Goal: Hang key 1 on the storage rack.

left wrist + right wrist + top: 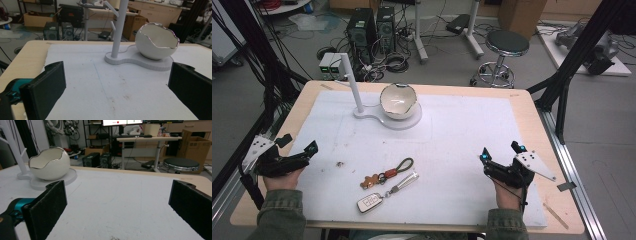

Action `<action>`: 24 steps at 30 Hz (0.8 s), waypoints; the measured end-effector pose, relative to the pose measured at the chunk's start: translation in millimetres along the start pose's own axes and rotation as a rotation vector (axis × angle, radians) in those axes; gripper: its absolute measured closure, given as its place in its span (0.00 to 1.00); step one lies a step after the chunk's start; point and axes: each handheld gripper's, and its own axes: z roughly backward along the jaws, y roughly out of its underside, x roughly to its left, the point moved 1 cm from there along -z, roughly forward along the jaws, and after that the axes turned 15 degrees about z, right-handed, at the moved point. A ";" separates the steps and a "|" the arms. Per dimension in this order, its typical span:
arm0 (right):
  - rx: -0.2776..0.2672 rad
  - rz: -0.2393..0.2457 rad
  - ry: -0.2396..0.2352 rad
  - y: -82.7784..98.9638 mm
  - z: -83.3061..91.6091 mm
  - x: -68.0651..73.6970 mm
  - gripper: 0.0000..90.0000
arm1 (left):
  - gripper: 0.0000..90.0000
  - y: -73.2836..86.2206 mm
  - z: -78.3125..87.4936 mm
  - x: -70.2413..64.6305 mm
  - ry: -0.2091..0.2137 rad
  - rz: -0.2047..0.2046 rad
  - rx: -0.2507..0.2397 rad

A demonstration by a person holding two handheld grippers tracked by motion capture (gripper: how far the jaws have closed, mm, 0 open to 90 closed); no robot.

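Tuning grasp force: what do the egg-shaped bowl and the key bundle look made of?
Egg-shaped bowl: likely glazed ceramic, glossy white with a jagged metallic-looking rim. Key bundle: mixed, apparently a hard white fob with shiny trim, a woven olive cord loop, and a brown tag, perhaps leather.

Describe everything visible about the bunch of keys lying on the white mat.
The bunch of keys lies flat on the near middle of the white mat, between the two hands, touched by nothing but the mat. It joins a white car key fob with a silvery edge, a metallic strap, a small brown figure-shaped charm, an orange-red piece and an olive cord loop. The fob points toward the person, the loop away. Finer detail is too small to tell.
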 end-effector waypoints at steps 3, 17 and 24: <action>-0.002 -0.001 -0.001 0.0 -0.2 0.1 0.00 | 0.02 0.1 0.6 0.9 0.003 0.003 0.006; 0.002 0.003 -0.015 0.3 -1.1 0.9 0.00 | 0.02 0.7 -2.7 0.5 0.028 0.023 0.049; 0.001 0.008 -0.018 0.5 -1.8 1.2 0.00 | 0.02 1.0 -6.5 -7.7 0.063 0.012 0.076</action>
